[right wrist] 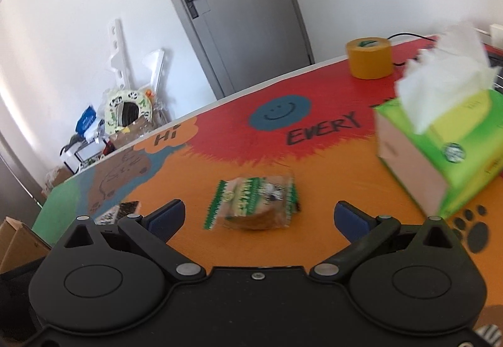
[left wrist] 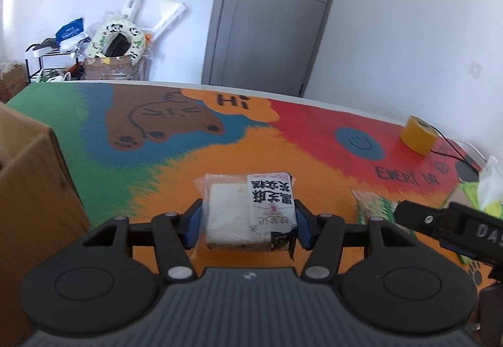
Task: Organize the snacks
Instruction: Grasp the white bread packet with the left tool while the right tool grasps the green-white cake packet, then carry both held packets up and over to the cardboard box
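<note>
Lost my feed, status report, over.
Left claw shut on white snack pack. Right claw open, green-wrapped snack ahead. Path unobstructed.

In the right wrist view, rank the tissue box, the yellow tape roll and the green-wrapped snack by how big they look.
1. Tissue box: clearly largest, though it sits near the camera.
2. Green-wrapped snack and yellow tape roll: these look alike in size; the roll stands farther off, so I won't rank them.

Two close wrist views, shared table (left wrist: 220,155)
</note>
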A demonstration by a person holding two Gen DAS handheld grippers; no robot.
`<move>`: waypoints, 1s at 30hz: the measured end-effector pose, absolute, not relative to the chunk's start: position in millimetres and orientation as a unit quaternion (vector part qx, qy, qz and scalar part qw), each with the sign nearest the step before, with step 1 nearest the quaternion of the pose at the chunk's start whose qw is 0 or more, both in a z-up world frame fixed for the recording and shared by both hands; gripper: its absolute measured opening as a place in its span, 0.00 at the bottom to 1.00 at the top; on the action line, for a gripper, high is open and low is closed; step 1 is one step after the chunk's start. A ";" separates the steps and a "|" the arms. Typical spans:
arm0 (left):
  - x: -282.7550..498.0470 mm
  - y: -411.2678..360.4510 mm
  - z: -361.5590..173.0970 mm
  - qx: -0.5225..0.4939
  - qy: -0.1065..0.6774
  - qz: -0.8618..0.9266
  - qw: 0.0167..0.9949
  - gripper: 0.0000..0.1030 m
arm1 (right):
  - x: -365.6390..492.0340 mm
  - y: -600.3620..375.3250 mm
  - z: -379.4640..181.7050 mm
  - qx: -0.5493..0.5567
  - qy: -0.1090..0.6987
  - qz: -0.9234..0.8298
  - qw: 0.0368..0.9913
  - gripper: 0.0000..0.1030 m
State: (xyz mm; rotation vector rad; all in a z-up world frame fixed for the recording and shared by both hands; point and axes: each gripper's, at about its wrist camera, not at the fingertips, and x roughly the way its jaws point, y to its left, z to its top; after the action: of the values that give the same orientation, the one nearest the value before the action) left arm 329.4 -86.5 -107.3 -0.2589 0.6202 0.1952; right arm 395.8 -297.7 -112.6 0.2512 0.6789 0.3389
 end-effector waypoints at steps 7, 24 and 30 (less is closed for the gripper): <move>340.6 -69.5 -110.6 -0.140 0.305 0.104 0.936 0.55 | 413.3 -271.7 -120.7 0.096 0.345 0.156 0.921 1.00; 342.7 -58.0 -118.7 -0.146 0.323 0.112 0.928 0.55 | 419.1 -242.2 -131.1 0.006 0.336 0.109 0.936 0.67; 329.9 -63.5 -111.9 -0.146 0.319 0.105 0.931 0.55 | 403.8 -257.2 -122.1 0.041 0.330 0.122 0.935 0.51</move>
State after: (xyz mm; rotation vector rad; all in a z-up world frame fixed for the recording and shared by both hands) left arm 329.9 -63.5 -111.9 -0.2981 0.6523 0.2156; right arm 403.8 -257.2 -122.1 0.0832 0.6736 0.2493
